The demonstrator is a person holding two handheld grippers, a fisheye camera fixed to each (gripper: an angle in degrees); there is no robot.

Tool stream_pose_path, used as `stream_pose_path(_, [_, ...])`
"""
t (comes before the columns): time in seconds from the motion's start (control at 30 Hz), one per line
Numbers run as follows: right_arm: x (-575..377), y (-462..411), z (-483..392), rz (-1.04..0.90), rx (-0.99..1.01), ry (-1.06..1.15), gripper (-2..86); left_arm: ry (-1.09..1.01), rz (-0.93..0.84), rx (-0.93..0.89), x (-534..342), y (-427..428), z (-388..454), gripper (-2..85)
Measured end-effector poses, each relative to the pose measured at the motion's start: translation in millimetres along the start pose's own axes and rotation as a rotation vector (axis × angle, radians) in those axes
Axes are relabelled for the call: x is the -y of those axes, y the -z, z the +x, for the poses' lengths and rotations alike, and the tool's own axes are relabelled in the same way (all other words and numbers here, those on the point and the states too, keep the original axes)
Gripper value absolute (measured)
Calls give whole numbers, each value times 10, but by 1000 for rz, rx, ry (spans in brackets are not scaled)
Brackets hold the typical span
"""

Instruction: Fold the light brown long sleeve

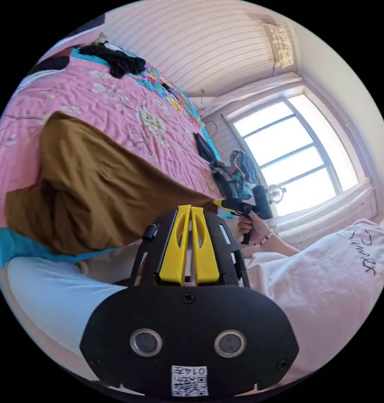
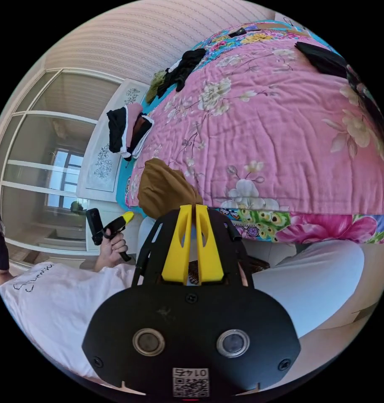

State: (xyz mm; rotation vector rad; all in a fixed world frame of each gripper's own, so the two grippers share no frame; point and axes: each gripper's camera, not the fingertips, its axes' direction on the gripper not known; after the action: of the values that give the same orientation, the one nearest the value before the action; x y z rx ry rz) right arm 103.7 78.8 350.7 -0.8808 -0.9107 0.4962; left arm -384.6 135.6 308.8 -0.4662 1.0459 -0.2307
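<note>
In the left gripper view my left tongs stand at the six o'clock of the picture, their yellow jaws together with just a sliver of gap, and nothing is caught between them. The brown shirt lies at about ten o'clock from their tips, near but not touching as far as I can see. It rests on the pink flowered bedspread and sags over the bed's near edge. Its long axis runs from nine o'clock toward three o'clock, wide and bunched at the nine o'clock end and narrowing to a point at three o'clock. That point reaches my right tongs, held in my right hand just past the bed's corner; whether those jaws pinch the cloth I cannot tell from here. Behind them is a bright window.

In the right gripper view my left hand holds the left tongs at nine o'clock, clear of the bed. My right tongs sit at the centre, jaws close together, and the shirt's crumpled end meets their tips from eleven o'clock; the cloth may be nipped between them, though the contact is hidden. Dark clothes lie on the far side of the bed.
</note>
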Motion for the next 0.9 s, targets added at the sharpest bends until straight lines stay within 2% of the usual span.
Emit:
stream_pose_path(0.07, [101, 45, -21, 63, 0, 35, 6, 87, 99, 241, -21, 305, -238, 19])
stream_pose_path(0.13, [174, 108, -46, 111, -10, 70, 6, 141, 127, 385, -35, 438, -395, 52])
stream_pose_path(0.3, [315, 278, -1, 221, -90, 75, 5, 262, 72, 494, -52, 375, -790, 94])
stream_pose_path(0.4, [278, 340, 18, 292, -150, 74, 7, 329, 11, 393, -42, 214, -962, 93])
stream_pose_path(0.53, [185, -63, -224, 134, -133, 281, 36, 310, -112, 299, -43, -41, -943, 4])
stream_pose_path(0.6, [114, -403, -344, -9, -113, 359, 63, 251, -72, 279, -48, -13, -811, -4])
stream_pose_path(0.67, [3, -882, -508, -234, -68, 451, 81, 209, 41, 194, -57, 127, -631, -8])
stream_pose_path(0.73, [-89, -1174, -635, -318, -93, 536, 84, 178, 98, 143, -49, 227, -505, -9])
stream_pose_path(0.9, [-142, -1693, -778, -336, -366, 683, 119, 33, 222, 98, 14, 477, -96, -10])
